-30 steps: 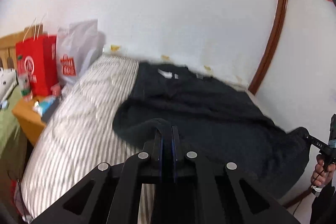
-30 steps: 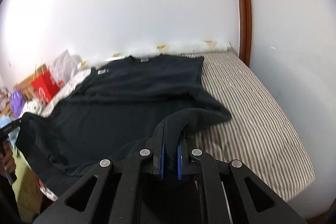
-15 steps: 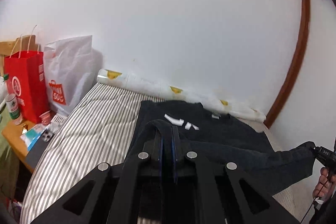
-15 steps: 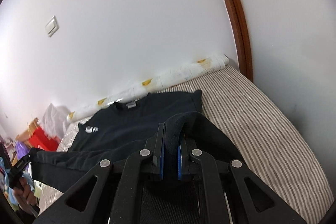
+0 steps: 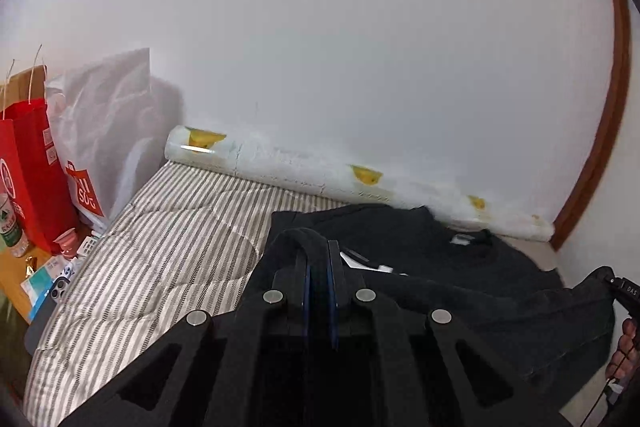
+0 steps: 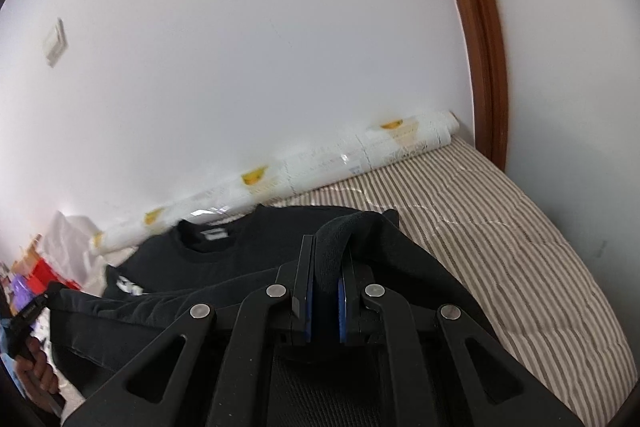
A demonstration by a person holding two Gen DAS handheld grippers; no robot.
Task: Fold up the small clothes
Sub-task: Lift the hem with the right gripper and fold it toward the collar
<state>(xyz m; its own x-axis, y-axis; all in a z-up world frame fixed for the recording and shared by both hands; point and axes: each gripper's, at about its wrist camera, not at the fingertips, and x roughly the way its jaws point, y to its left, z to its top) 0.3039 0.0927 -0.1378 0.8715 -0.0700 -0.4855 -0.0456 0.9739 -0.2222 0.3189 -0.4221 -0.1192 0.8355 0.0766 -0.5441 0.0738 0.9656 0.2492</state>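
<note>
- The left gripper [image 5: 318, 259] is pinching the edge of a black shirt [image 5: 460, 267].
- The right gripper [image 6: 326, 259] is pinching another bit of the same shirt edge.
- The shirt lies on a stripy bed [image 6: 500, 227], its collar near the white roll [image 5: 280, 167] by the wall.

We look along each gripper, tilted down over the bed [image 5: 168, 251] toward the wall [image 5: 320, 47]. Both close views share the shirt [image 6: 248, 259] and roll [image 6: 360, 155].
</note>
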